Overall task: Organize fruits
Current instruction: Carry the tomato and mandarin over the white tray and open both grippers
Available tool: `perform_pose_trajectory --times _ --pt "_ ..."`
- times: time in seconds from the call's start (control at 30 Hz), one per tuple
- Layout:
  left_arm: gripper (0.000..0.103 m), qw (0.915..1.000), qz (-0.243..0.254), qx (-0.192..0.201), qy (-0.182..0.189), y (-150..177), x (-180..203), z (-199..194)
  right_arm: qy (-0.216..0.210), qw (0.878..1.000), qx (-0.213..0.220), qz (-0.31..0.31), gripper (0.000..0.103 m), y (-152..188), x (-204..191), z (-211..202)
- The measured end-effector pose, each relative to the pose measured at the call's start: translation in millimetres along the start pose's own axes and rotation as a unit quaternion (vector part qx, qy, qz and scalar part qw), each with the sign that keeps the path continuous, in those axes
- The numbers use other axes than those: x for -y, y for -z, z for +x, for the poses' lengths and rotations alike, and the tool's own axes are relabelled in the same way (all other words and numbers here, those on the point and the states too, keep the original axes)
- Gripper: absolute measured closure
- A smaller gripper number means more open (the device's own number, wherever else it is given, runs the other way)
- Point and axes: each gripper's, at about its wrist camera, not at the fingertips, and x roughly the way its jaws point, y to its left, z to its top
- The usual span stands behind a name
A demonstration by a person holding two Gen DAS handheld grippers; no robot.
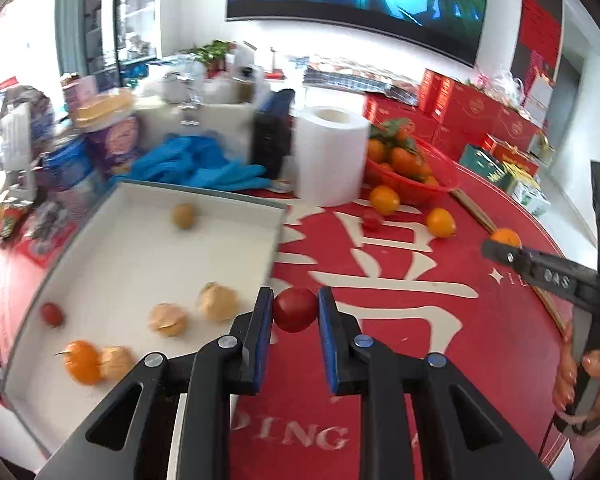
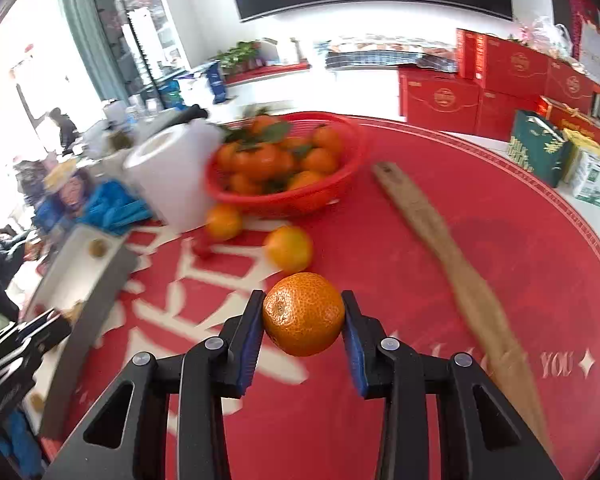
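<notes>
My left gripper (image 1: 295, 308) is shut on a small red tomato (image 1: 295, 309), held above the red mat beside the right wall of the white tray (image 1: 140, 264). The tray holds a tangerine (image 1: 82, 361), a small tomato (image 1: 52, 314) and several pale husked fruits (image 1: 217, 302). My right gripper (image 2: 303, 314) is shut on a tangerine (image 2: 303, 314) above the mat; it also shows in the left wrist view (image 1: 500, 246). Two loose tangerines (image 2: 290, 249) and a small tomato (image 1: 371, 220) lie on the mat. A red basket (image 2: 288, 196) holds several tangerines.
A white paper roll (image 1: 330, 156) stands left of the basket, with blue gloves (image 1: 196, 164) and clutter behind the tray. A long wooden stick (image 2: 452, 256) lies on the red mat (image 2: 400, 400) to the right. Red boxes (image 2: 500, 84) stand behind the table.
</notes>
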Motion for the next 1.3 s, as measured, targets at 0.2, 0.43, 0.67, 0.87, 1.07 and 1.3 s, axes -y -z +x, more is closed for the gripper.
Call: perform_pose_trajectory --times 0.2,0.43,0.67,0.87,1.07,1.3 --pt "0.079 0.9981 -0.022 0.006 -0.058 10 -44 -10 -0.029 0.999 -0.01 -0.03 0.065 10 -43 0" --pt "0.079 0.9915 -0.06 -0.004 -0.115 24 -96 -5 -0.067 0.994 -0.03 -0.075 0.065 18 -108 14" --pt "0.079 0.987 -0.081 -0.01 -0.138 34 -121 0 -0.098 0.987 -0.048 -0.121 0.065 25 -174 34" --pt "0.079 0.9877 -0.088 -0.007 -0.129 32 -128 4 -0.109 0.981 -0.053 -0.152 0.065 27 -212 42" --pt "0.079 0.9882 -0.09 -0.008 -0.123 31 -129 7 -0.107 0.978 -0.06 -0.168 0.064 30 -228 51" --pt "0.079 0.9879 -0.093 -0.01 -0.124 29 -131 12 -0.102 0.977 -0.061 -0.175 0.064 28 -232 54"
